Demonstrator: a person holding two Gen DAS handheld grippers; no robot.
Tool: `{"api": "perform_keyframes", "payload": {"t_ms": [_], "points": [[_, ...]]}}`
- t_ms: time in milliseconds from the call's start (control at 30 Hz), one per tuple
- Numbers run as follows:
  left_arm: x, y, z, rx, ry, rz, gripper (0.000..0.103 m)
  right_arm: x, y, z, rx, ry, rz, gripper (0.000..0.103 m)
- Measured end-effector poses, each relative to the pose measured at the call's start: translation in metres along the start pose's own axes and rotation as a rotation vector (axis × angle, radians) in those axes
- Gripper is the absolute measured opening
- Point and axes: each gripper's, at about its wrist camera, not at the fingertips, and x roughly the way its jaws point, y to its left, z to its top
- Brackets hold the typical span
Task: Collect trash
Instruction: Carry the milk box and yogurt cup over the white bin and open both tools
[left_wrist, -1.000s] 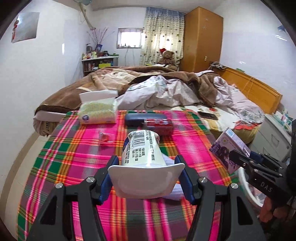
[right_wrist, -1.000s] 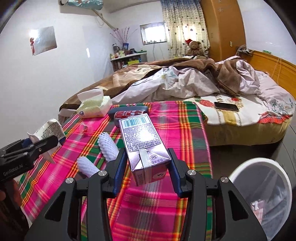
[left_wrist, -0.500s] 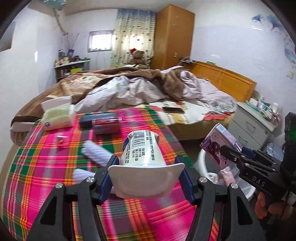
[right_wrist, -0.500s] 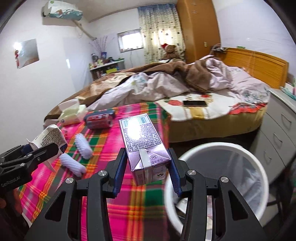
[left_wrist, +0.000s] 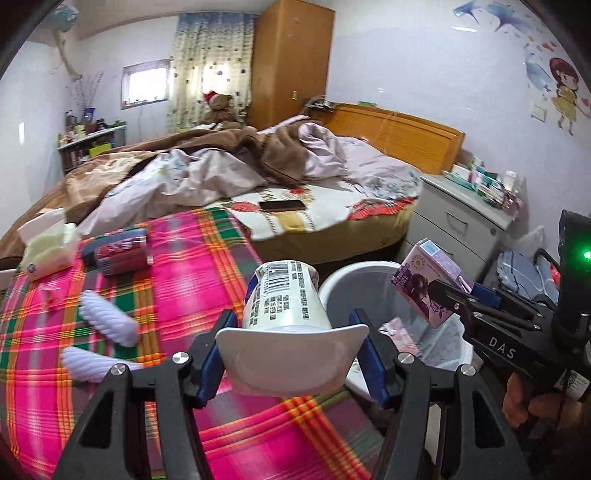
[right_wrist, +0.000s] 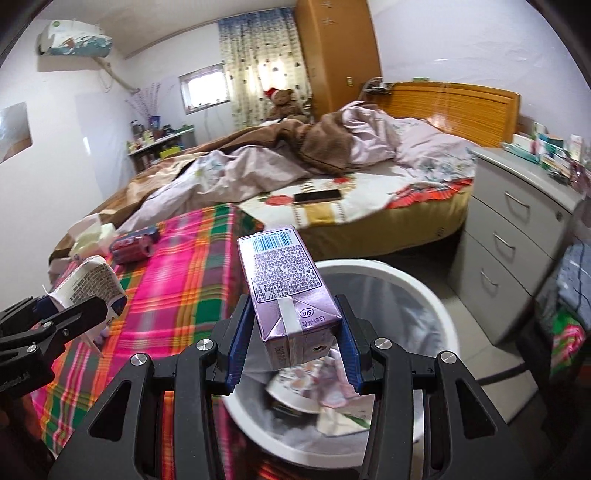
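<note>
My left gripper (left_wrist: 291, 350) is shut on a white paper cup (left_wrist: 286, 295) with a barcode, held over the table's right edge beside the white trash bin (left_wrist: 332, 282). My right gripper (right_wrist: 293, 332) is shut on a purple drink carton (right_wrist: 284, 273) and holds it above the bin (right_wrist: 436, 302), which has several wrappers inside. The carton and right gripper also show in the left wrist view (left_wrist: 428, 284). The cup and left gripper show at the left of the right wrist view (right_wrist: 92, 284).
The table has a pink plaid cloth (left_wrist: 177, 258) with a red can (left_wrist: 122, 254), a tissue pack (left_wrist: 48, 247) and two white ribbed rolls (left_wrist: 107, 321). A bed (left_wrist: 295, 184) lies behind. A grey drawer unit (right_wrist: 517, 251) stands to the right of the bin.
Both grippers have swung right with their loads. The bin has come closer and now lies under the carton; the cup is at the table's edge beside it.
</note>
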Motion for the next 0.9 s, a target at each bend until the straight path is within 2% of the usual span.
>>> {"api": "perform_keyframes", "payload": {"t_ms": [400, 500, 800, 900], "points": [[0.044, -0.054, -0.002, 0.062, 0.081, -0.101, 0.065, 0.010, -0.049, -0.014, 0.061, 0.077, -0.102, 0.045], [0.052, -0.065, -0.003, 0.081, 0.088, -0.098, 0.065, 0.015, -0.059, -0.017, 0.074, 0.096, -0.113, 0.045], [0.066, -0.074, -0.004, 0.083, 0.116, -0.134, 0.065, 0.023, -0.070, -0.023, 0.065, 0.141, -0.152, 0.045], [0.066, -0.072, -0.003, 0.070, 0.108, -0.137, 0.077, 0.025, -0.071, -0.024, 0.064, 0.151, -0.153, 0.045]]}}
